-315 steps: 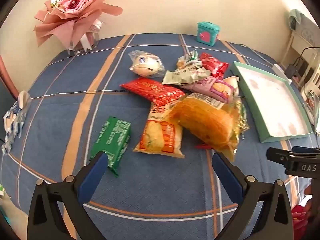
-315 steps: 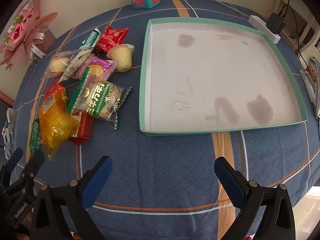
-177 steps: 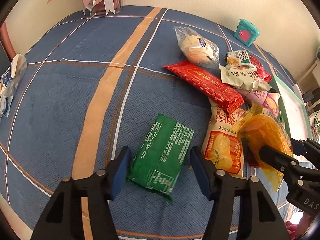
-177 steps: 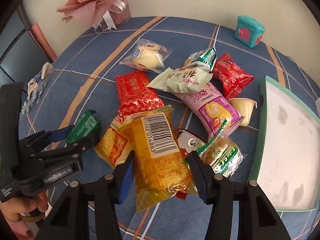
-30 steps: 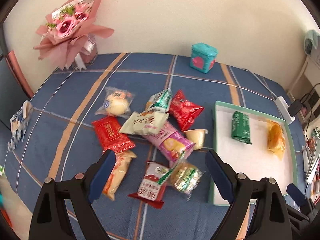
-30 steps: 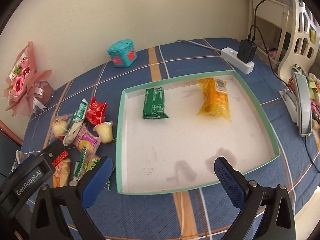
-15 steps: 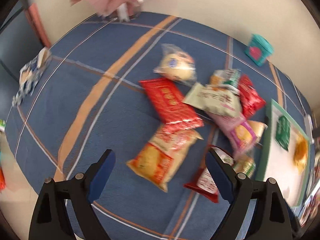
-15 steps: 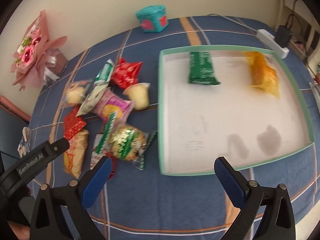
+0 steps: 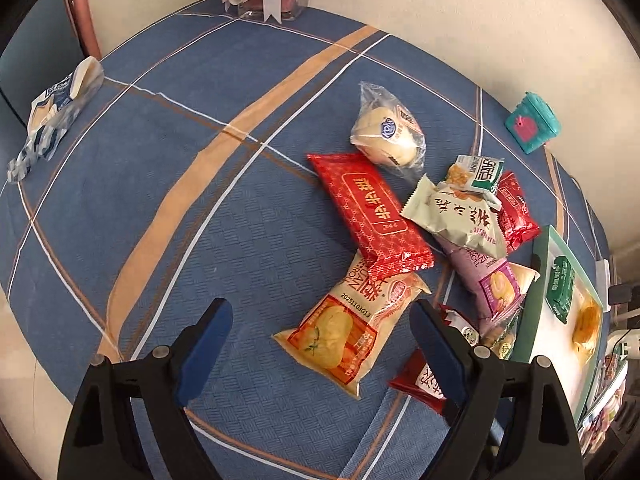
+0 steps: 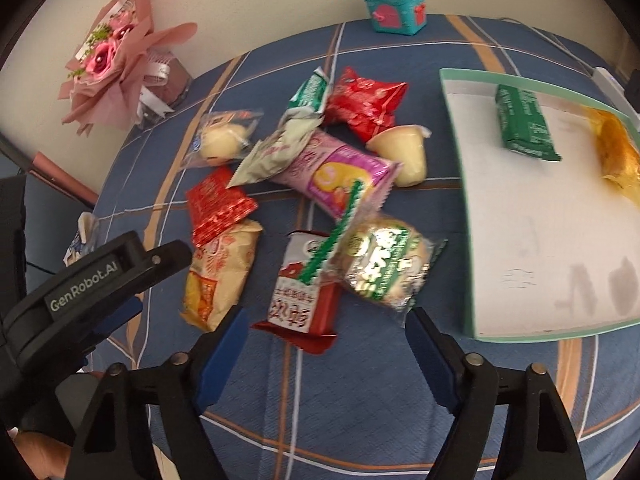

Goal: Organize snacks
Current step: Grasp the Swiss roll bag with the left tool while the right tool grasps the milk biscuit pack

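A pile of snack packets lies on the blue checked cloth. My left gripper (image 9: 322,344) is open and points down over a yellow-orange bag (image 9: 344,328), which shows between its blue fingers, untouched. A long red packet (image 9: 372,216) rests across that bag's far end. My right gripper (image 10: 326,344) hovers just short of a red-and-white packet (image 10: 300,292) and a green-and-white bun packet (image 10: 380,268); its jaws are closing with nothing between the pads. The mint-rimmed tray (image 10: 452,120) at right holds a green packet (image 10: 524,124) and an orange packet (image 10: 616,156).
A pink bouquet (image 10: 116,52) and a teal box (image 10: 394,8) stand along the far wall. A blue-and-white wrapper (image 9: 52,112) lies at the cloth's left edge. A power strip (image 10: 604,76) sits behind the tray. The left tool's black body (image 10: 92,276) crosses the right view's lower left.
Both grippers swung from the tray side to the snack pile and dropped lower. The right jaws narrowed. The green and orange packets, earlier on the cloth, now lie in the tray.
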The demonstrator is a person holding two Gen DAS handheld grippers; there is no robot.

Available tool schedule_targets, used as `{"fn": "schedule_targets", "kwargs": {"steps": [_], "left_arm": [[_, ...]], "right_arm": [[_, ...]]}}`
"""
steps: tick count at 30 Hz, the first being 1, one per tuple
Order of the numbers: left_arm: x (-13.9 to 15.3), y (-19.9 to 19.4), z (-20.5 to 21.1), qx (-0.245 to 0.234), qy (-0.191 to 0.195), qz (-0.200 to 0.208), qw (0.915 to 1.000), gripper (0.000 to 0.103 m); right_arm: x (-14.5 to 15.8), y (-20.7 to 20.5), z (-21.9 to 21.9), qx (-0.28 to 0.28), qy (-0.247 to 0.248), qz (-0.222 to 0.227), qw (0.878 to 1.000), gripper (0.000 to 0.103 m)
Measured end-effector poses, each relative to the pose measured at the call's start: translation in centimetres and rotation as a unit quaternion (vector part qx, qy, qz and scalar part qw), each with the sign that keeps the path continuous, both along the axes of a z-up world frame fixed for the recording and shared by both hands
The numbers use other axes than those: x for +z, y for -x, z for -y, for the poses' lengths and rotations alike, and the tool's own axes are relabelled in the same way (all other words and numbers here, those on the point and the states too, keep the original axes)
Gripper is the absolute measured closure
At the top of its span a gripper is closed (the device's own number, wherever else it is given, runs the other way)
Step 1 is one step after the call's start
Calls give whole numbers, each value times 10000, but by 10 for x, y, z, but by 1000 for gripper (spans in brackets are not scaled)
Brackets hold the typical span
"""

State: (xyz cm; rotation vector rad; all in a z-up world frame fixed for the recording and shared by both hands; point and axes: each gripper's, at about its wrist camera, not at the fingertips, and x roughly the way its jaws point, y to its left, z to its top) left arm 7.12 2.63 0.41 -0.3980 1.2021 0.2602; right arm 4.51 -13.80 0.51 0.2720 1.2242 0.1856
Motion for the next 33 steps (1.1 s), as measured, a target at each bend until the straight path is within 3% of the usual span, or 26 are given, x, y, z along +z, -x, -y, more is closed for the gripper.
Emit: {"fn": "schedule_targets", "kwargs": {"steps": [4, 10, 16, 25, 33], "left_arm": [[-4, -5, 7, -217, 158, -24, 9996, 26], [-12, -14, 14, -409, 260, -86, 9988, 29], [-22, -30, 24, -591, 232, -172, 9978, 39], [-49, -46, 27, -628, 299, -482, 9964, 42], [-52, -54, 28, -560, 266, -480, 9969, 47]], "right_arm": [[-4, -3, -12, 165, -63, -48, 9998, 37], [-15, -10, -21, 222, -109, -209, 9995, 48], [-26, -19, -26, 220, 93, -314, 9992, 49], [-41, -36, -44, 254, 383, -306, 9985, 49], [-45, -47, -62, 374, 713, -170, 9966, 49]]}}
